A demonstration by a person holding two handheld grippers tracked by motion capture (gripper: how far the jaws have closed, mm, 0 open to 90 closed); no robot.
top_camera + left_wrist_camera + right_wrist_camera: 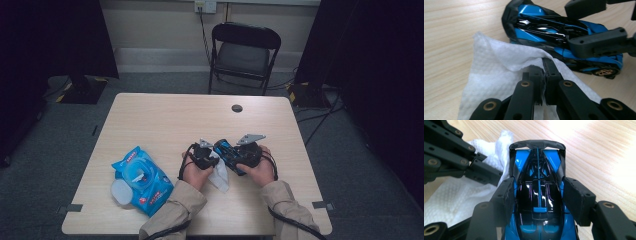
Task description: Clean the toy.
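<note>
Black left claw [543,82] pinches dimpled white wipe [496,82] beside glossy blue toy car [554,32].

Open tabletop [165,120] beyond the tongs; wipes packet [141,180] just left, toy car [229,155] between hands

glossy plastic toy car [537,195], dimpled cloth wipe [499,75], matt wood-grain table [165,120]

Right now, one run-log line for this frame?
left gripper: shut on wet wipe | right gripper: shut on blue toy car | wipe at car's side | wipes pack on table, lid open
</note>
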